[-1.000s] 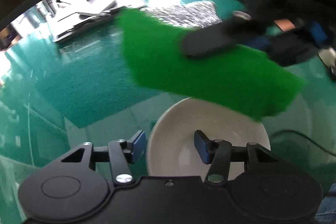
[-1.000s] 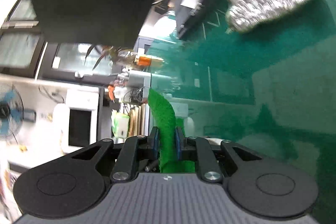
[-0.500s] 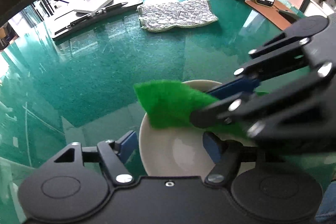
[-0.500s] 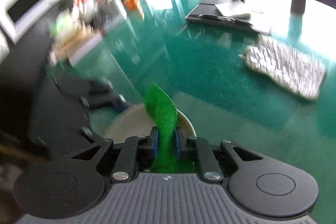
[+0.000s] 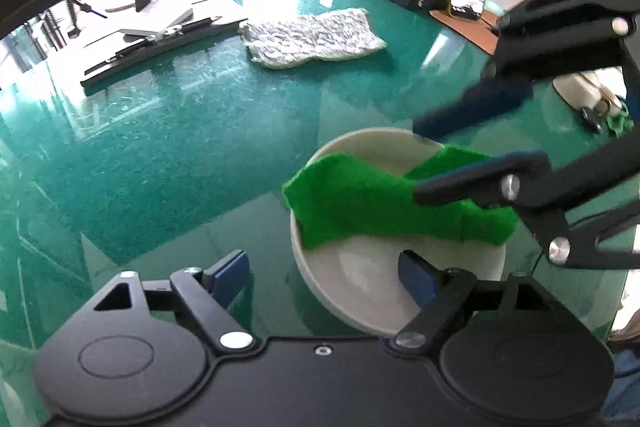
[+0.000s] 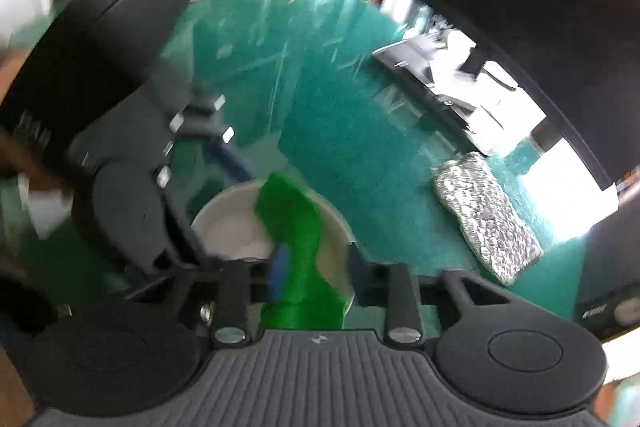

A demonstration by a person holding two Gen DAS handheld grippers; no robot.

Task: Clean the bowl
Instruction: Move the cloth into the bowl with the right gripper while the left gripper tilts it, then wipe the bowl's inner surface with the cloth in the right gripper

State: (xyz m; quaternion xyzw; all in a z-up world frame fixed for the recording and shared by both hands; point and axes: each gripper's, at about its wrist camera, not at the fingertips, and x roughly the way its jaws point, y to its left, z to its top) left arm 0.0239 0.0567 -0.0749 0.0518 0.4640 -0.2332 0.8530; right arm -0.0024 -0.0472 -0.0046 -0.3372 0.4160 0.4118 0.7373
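One white bowl [image 5: 360, 283] upright on the green table [image 5: 168, 147], one green cloth [image 5: 372, 203] lying left-right across it, lower than a second ago; right gripper [image 6: 316, 267] jaws opening, cloth loose between; left gripper [image 5: 324, 275] opening, straddling bowl's near rim.

The left gripper [image 5: 326, 277] is angled steeply downward, its jaws spread wide and opening, one finger [image 5: 418, 279] inside the bowl [image 5: 360, 287]. The right gripper [image 6: 316, 269] is angled downward, jaws opening, the green cloth [image 6: 300, 239] between them.
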